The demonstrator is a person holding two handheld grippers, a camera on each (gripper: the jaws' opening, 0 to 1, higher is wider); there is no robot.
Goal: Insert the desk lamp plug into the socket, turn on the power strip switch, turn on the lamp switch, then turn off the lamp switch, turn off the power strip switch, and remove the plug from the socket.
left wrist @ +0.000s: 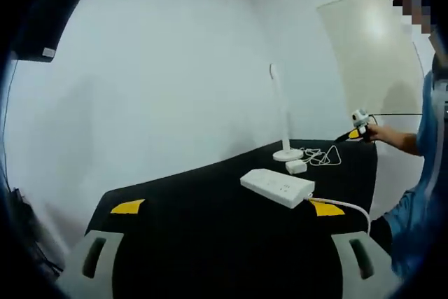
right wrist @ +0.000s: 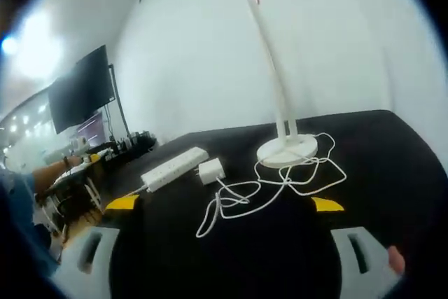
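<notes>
Right gripper view, left to right: power strip [right wrist: 173, 167] left of centre, loose plug [right wrist: 211, 171] just beside it, cord [right wrist: 266, 190], lamp [right wrist: 280, 103] centre-right on black desk [right wrist: 392, 152]. Both tongs apart, empty. Step: insertion not begun; next, grasp plug.

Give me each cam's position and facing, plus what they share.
Left gripper view: rides on the left tool, looks across the black table at the power strip, plug adapter and lamp; own jaws open at the bottom, person's hand with the right tool at right.
Right gripper view: rides on the right tool, faces the lamp and coiled cord from the opposite end; open jaws, a fingertip.
Shared: lamp, adapter, strip, table.
</notes>
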